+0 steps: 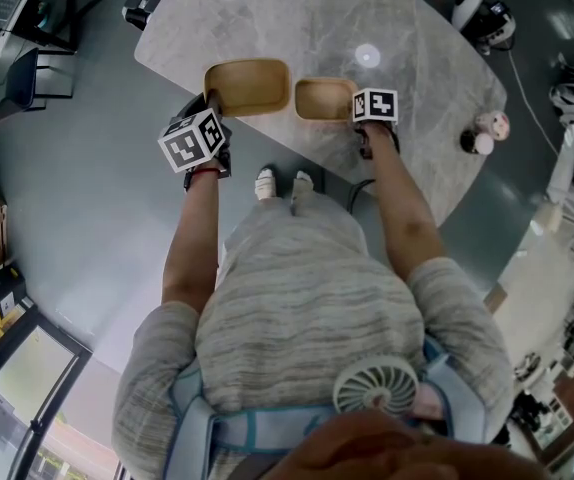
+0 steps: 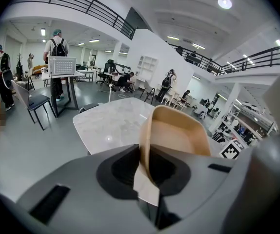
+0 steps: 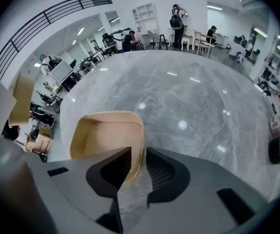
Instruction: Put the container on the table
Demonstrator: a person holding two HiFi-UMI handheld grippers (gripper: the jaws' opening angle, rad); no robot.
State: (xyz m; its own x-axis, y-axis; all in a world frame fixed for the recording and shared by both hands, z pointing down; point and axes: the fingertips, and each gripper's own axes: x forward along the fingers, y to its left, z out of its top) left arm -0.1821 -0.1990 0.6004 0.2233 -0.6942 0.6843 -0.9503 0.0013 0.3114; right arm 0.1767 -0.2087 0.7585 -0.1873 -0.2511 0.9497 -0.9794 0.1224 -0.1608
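Two tan containers, one per gripper, are at the near edge of the single marble counter. The right gripper has its fingers closed on the rim of the smaller container, which appears to be already down on the stone. The left gripper pinches the wall of the larger container, seemingly tilted and not yet settled, so both releases remain.

Overhead head view, 2 close tool-mounted views, common marble table
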